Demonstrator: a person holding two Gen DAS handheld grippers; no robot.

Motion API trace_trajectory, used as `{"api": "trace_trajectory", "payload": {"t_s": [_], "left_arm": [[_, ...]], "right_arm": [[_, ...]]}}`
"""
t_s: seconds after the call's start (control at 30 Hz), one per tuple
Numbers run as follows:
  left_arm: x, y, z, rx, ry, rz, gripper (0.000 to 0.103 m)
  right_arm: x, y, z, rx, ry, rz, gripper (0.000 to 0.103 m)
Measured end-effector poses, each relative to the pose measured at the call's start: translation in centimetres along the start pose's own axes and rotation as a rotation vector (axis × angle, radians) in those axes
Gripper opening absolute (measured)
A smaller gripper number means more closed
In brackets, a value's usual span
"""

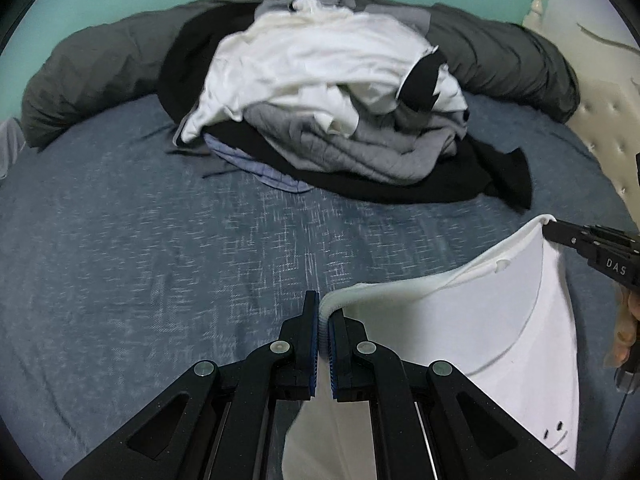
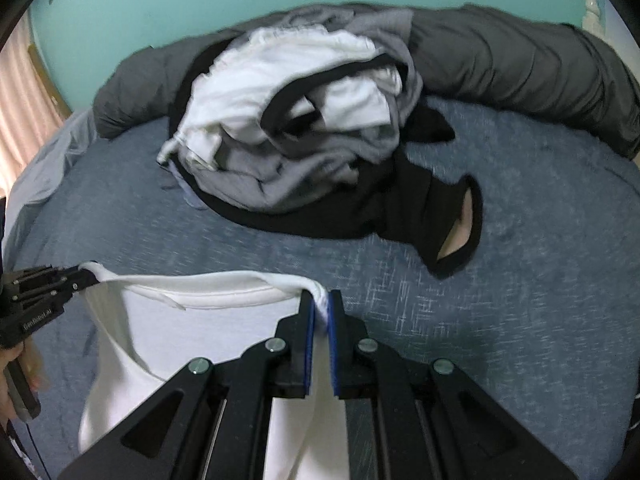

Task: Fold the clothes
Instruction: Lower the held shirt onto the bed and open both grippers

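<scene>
A white T-shirt point(image 1: 516, 320) hangs between both grippers above the blue bed; it also shows in the right wrist view point(image 2: 192, 332). My left gripper point(image 1: 324, 312) is shut on one shoulder of the shirt by the collar. My right gripper point(image 2: 322, 304) is shut on the other shoulder. The right gripper point(image 1: 556, 228) shows at the right edge of the left wrist view, and the left gripper point(image 2: 86, 272) at the left edge of the right wrist view. The collar is stretched between them and the body hangs down.
A heap of white, grey and black clothes point(image 1: 328, 120) lies at the far middle of the bed point(image 1: 140, 240). A dark grey rolled duvet point(image 1: 100, 76) runs along the teal wall. A cream padded headboard point(image 1: 608, 120) stands at the right.
</scene>
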State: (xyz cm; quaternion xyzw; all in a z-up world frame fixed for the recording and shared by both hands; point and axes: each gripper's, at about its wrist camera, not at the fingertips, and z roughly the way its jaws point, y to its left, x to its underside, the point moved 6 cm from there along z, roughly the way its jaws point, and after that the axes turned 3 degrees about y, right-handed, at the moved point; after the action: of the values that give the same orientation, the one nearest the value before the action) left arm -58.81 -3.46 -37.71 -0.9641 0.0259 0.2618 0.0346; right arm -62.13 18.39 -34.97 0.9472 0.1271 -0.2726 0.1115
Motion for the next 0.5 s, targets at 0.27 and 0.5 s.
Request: {"api": "trace_trajectory", "payload": {"t_s": [0.27,0.5], "left_arm": [[-2.1,0.6,3.5,0.0,0.01,-0.033,0.004],[-1.0,1.3,7.0,0.051,0.078,-0.098,0.006]], "right_arm": [[-1.4,-0.7,3.4,0.041,-0.016,-0.005,0.006],[-1.1,-0.8,6.9,0.063,0.046,0.005,0.006]]}}
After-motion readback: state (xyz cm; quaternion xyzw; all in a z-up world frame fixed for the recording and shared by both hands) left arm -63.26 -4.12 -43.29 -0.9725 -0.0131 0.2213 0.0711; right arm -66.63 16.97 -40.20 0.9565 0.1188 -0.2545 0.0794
